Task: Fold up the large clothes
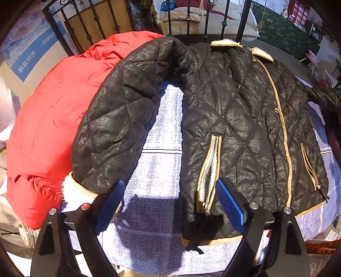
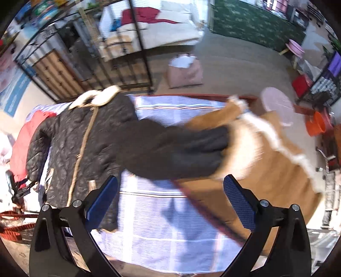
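A black quilted jacket with tan piping and a cream fleece collar (image 1: 245, 119) lies front-up and spread flat on a bed covered by a blue-and-white checked sheet (image 1: 157, 174), its hem at the near edge and its collar toward the far edge by the black iron bed rail (image 1: 187, 19). One sleeve curves down along the sheet's left side, its cream cuff resting near the near left corner on a red puffy padded coat (image 1: 49, 119) that is heaped along the left edge. The other sleeve (image 2: 170, 153) stretches across the sheet toward the right edge, where its end overlaps a tan suede coat with white fleece trim (image 2: 277, 170).

The left gripper (image 1: 170, 204) hovers low over the near edge, jaws spread wide, one blue pad beside the cream cuff, the other over the hem beside the pocket zipper, clasping nothing. The right gripper (image 2: 170, 200) sits above the near edge, jaws likewise apart and empty, pointing at the outstretched sleeve; that view is motion-blurred.
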`<state>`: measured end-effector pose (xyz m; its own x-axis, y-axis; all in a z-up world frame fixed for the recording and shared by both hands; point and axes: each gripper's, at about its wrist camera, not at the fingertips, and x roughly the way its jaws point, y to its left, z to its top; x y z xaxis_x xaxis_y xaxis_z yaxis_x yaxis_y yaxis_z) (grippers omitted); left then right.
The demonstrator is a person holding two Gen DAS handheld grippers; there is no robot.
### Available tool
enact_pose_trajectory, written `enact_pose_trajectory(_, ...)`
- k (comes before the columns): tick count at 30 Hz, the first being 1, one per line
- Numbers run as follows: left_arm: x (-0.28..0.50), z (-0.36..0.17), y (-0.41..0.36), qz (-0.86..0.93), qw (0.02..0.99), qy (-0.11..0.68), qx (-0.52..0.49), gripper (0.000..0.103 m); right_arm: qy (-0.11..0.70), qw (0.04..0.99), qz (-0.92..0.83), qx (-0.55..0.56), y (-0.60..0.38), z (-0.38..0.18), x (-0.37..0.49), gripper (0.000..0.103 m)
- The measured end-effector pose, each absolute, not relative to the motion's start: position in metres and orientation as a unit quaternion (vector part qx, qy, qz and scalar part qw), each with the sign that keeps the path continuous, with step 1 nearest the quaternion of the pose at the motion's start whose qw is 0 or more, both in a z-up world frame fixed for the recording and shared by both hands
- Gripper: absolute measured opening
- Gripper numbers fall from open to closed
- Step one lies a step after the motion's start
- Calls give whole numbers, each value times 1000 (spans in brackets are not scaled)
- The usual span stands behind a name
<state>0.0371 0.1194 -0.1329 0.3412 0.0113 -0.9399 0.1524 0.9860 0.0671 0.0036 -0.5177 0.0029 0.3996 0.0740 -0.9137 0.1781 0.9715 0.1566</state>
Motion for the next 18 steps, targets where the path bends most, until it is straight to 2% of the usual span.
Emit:
enact_pose_trajectory(3,33,-142,127,-42,812,577,79,85,552,809,26,199,-466,-53,-14,98)
enact_pose_trajectory(6,28,-153,138,-42,806,586,78,85,597,762,39,247,-412,-136,-31,96)
enact_pose_trajectory(8,24,-163,147,-40,800,593,76,85,616,749,24,241,-384,-180,-43,77)
enact_pose_trajectory(10,22,-173,153,-38,793,604,70,85,621,744,4,245,-368,-211,-52,66)
enact_pose_trajectory(14,23,-191,161,-58,778,626,12,85,636,704,12,315,-346,-267,-59,66)
enact_pose_trajectory(18,26,-206,153,-88,761,642,-34,86,648,681,47,337,-311,-294,-55,68)
